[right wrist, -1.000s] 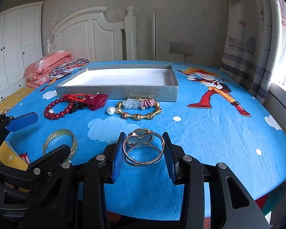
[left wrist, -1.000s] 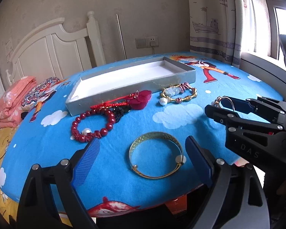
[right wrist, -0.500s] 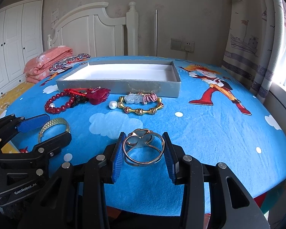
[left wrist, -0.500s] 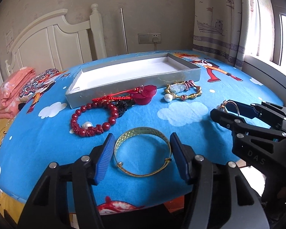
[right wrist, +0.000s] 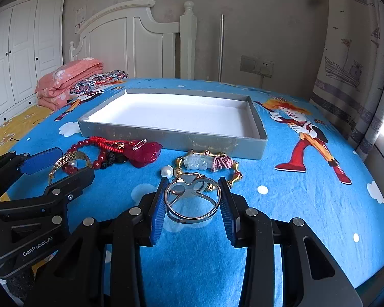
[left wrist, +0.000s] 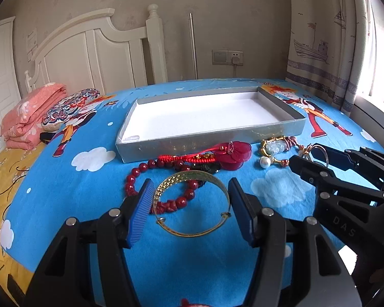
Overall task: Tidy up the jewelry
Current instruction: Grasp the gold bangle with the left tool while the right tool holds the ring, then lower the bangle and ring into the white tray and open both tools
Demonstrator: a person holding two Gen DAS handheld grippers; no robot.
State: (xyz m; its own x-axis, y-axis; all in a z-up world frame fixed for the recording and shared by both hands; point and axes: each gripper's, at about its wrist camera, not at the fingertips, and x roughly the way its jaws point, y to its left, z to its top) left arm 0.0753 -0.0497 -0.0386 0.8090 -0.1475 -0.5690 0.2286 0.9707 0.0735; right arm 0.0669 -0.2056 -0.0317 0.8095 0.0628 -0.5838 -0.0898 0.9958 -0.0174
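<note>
My left gripper (left wrist: 190,206) is shut on a gold bangle (left wrist: 192,179) and holds it above the blue cloth. My right gripper (right wrist: 192,202) is shut on a silver ring (right wrist: 192,200); it also shows in the left wrist view (left wrist: 317,153). A grey tray (left wrist: 210,143) with a white floor stands beyond, and nothing lies in it. In front of it lie a red bead bracelet (left wrist: 166,165), a red cord ornament with a dark red flower (left wrist: 236,152), and a gold link bracelet with a jade piece (right wrist: 204,163).
A round table with a blue cartoon cloth (right wrist: 307,192) carries everything. A pearl (right wrist: 167,172) lies by the gold link bracelet. A bed with a folded pink blanket (right wrist: 69,76) is at the left. Curtains (right wrist: 353,51) hang at the right.
My left gripper has closed on the gold bangle and lifted it forward toward the tray. My right gripper has carried the ring forward, nearer the gold link bracelet.
</note>
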